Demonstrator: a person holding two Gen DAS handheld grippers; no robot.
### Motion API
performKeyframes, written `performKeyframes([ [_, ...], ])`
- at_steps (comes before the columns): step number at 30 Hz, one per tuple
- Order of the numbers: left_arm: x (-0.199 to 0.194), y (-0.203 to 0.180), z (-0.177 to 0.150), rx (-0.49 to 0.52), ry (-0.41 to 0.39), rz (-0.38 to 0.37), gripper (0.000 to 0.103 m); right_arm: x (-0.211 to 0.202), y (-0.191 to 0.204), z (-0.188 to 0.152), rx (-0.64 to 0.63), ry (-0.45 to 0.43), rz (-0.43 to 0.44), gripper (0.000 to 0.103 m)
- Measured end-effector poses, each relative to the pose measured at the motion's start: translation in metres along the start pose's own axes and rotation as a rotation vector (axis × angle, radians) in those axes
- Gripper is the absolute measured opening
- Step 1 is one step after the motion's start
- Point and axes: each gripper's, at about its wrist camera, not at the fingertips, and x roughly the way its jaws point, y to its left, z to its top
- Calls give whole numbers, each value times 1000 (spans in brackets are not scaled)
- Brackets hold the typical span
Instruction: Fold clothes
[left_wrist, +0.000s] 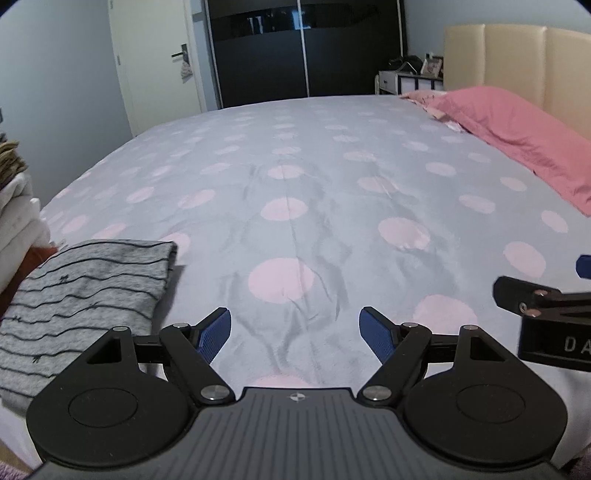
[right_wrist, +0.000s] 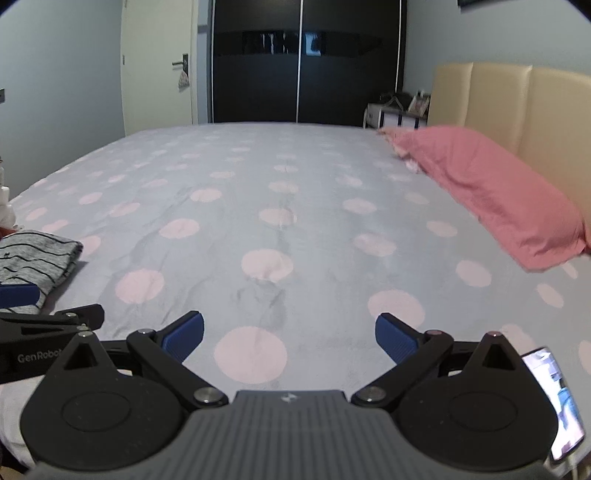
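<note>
A folded grey garment with thin black stripes (left_wrist: 77, 299) lies on the bed's near left corner; it also shows in the right wrist view (right_wrist: 35, 258). My left gripper (left_wrist: 295, 332) is open and empty, just right of the garment, above the bedspread. My right gripper (right_wrist: 289, 334) is open and empty, further right over the bed. The right gripper shows at the right edge of the left wrist view (left_wrist: 546, 306), and the left gripper shows at the left edge of the right wrist view (right_wrist: 44, 314).
The bed has a grey cover with pink dots (left_wrist: 295, 192). A pink pillow (left_wrist: 517, 136) lies by the beige headboard (left_wrist: 517, 59). A stack of clothes (left_wrist: 14, 206) stands at the left. A phone (right_wrist: 554, 398) lies near right. A dark wardrobe (left_wrist: 306, 51) stands behind.
</note>
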Motion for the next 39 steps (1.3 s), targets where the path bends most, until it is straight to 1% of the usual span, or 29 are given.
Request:
performKeyframes([
  [2, 6, -3, -1, 8, 9, -4, 76, 9, 0, 1, 8, 10, 5, 100],
  [5, 14, -4, -1, 5, 25, -7, 76, 19, 1, 0, -12, 16, -1, 100],
  [11, 16, -3, -1, -8, 29, -7, 76, 30, 1, -3, -4, 43, 9, 100],
  [15, 15, -1, -1, -21, 29, -10, 76, 29, 2, -3, -9, 37, 5, 100],
  [21, 6, 2, 0, -8, 11, 6, 76, 22, 6, -2, -15, 19, 10, 100],
  [27, 2, 5, 2, -6, 8, 6, 76, 17, 8, -1, -25, 5, 14, 100],
  [39, 1, 7, 2, -7, 14, 0, 76, 15, 7, -1, -29, 6, 18, 100],
])
